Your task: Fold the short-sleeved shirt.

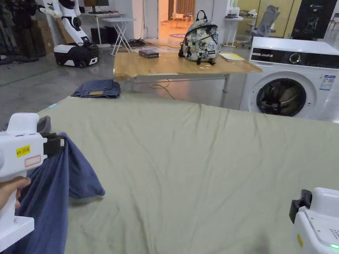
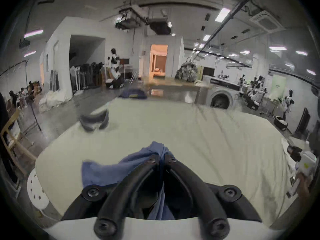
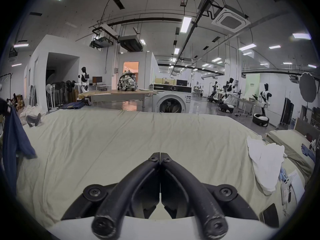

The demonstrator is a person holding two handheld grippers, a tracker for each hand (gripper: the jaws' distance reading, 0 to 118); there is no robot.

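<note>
A blue short-sleeved shirt [image 1: 56, 185] hangs bunched at the left edge of the olive sheet [image 1: 198, 165], its lower part touching the sheet. My left gripper [image 1: 61, 144] is shut on the top of the cloth. In the left gripper view both jaws of that gripper [image 2: 161, 157] pinch a fold of the shirt [image 2: 110, 171]. My right gripper [image 1: 299, 203] hovers low at the right, over the sheet. In the right gripper view the jaws of the right gripper [image 3: 160, 158] meet with nothing between them, and the shirt [image 3: 13, 139] hangs far off at the left.
A white cloth [image 3: 265, 164] lies on the sheet's right side. Beyond the sheet are folded jeans [image 1: 97, 89] on the floor, a wooden table [image 1: 159, 64] with a camouflage backpack [image 1: 200, 41], and a washing machine [image 1: 291, 79]. A grey object [image 2: 94, 120] rests near the far left corner.
</note>
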